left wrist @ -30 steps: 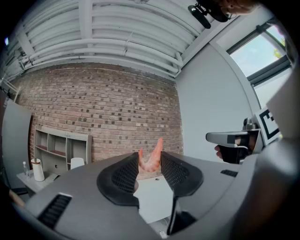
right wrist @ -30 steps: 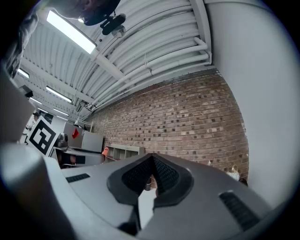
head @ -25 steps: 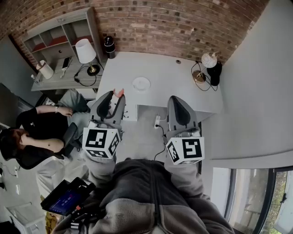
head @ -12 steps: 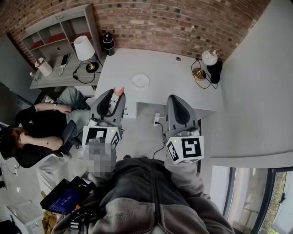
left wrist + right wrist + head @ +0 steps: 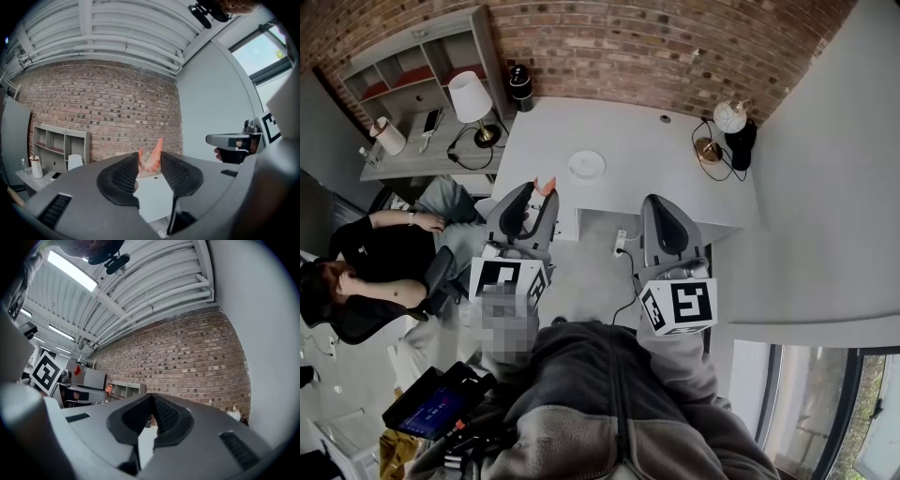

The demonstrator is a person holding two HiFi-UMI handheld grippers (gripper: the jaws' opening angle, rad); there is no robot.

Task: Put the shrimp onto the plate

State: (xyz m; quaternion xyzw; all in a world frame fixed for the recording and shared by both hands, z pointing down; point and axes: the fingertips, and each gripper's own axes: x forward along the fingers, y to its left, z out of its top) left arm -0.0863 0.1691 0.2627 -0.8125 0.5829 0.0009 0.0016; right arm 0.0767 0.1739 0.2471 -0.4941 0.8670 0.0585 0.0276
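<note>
Little changed, seemingly: left gripper (image 5: 149,168) still clamps shrimp (image 5: 152,157).

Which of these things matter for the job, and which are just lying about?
In the job: pink shrimp, clamped in the left gripper; round white plate on the white table.
Lying about: white-shaded lamp; black cylinder; round globe lamp.

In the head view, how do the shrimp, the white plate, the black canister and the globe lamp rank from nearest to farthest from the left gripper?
1. shrimp, clamped between the jaws of the left gripper.
2. white plate, on the table, ahead and right.
3. black canister, at the far left corner.
4. globe lamp, at the far right corner.
</note>
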